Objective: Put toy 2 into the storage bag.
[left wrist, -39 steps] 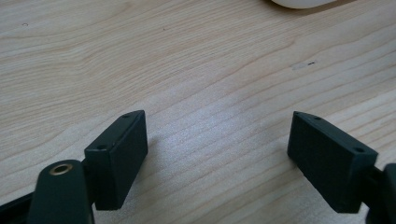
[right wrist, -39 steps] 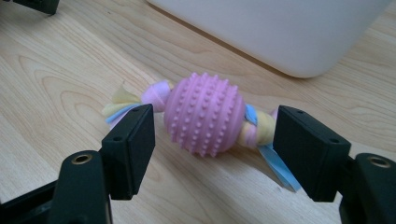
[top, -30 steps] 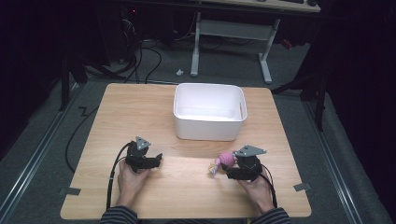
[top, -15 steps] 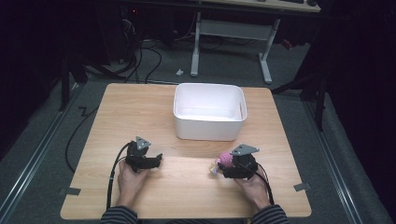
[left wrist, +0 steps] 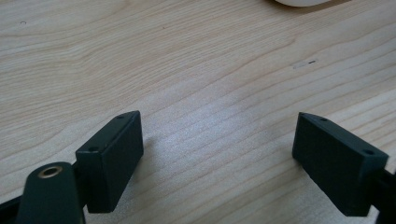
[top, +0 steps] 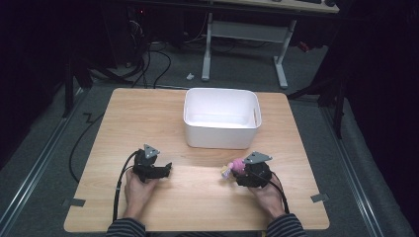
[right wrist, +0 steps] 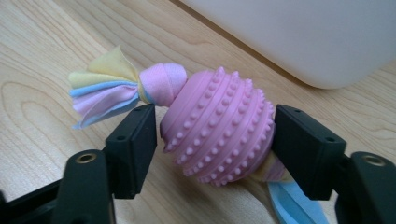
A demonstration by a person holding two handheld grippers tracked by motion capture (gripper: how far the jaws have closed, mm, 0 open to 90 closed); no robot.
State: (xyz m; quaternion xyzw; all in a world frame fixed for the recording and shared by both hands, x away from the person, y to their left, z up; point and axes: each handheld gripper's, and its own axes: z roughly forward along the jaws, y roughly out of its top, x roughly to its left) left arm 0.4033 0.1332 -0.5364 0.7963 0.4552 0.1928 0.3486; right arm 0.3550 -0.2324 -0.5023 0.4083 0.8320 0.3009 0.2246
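Observation:
A pink knobbly rubber ball toy [right wrist: 219, 130] with pastel fleece tassels at both ends sits between the jaws of my right gripper [right wrist: 215, 116], which press on its two sides just above the wooden table. In the high view the toy [top: 235, 167] shows at the front of my right gripper [top: 240, 171], near the table's front right. My left gripper [top: 167, 170] rests at the front left, open, its jaws wide apart over bare wood [left wrist: 217, 116] with nothing between them.
A white plastic bin [top: 221, 140] stands at the middle back of the table [top: 197, 202], just beyond the toy, and its wall [right wrist: 303, 32] rises close behind the toy in the right gripper view. A person's hands hold both grippers from the front edge.
My right gripper has slid left and a little forward, and its jaws now hold the pink toy. The left gripper has stayed put.

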